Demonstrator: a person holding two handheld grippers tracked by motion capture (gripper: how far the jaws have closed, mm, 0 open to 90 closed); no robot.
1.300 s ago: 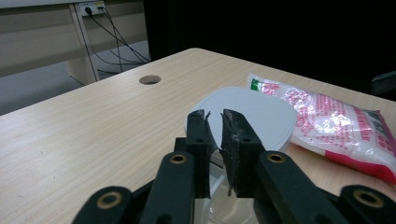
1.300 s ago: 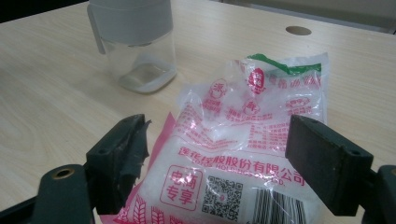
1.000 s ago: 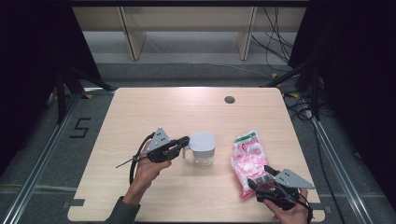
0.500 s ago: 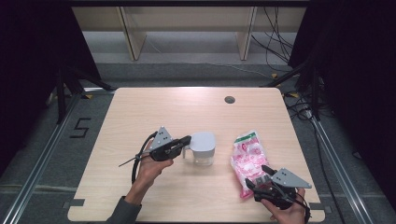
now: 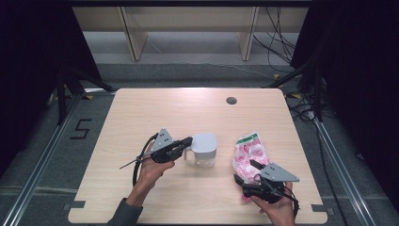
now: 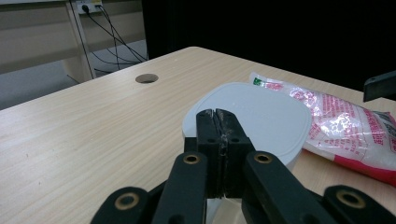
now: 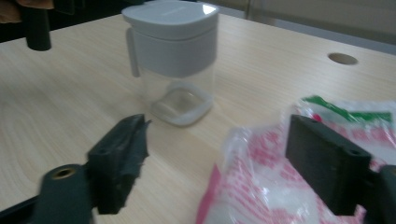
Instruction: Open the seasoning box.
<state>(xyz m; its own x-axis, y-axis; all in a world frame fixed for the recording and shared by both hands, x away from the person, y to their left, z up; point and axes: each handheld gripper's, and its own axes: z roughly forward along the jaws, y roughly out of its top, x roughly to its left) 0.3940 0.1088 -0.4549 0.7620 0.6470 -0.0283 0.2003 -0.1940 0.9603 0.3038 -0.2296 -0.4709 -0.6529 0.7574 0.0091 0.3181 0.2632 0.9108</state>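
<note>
A clear jug (image 5: 203, 150) with a grey lid stands upright in the middle of the table. Its lid is shut. A pink and white bag (image 5: 251, 155) lies flat near it, to the right.

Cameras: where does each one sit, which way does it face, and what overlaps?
High view: above the near table edge, looking forward and down; both forearms enter from below.
Left gripper view: on the left hand-held gripper, shut jaws at the lidded jar.
Right gripper view: on the right hand-held gripper, open jaws around the pink bag.
Shared: jar, bag, and table hole.
</note>
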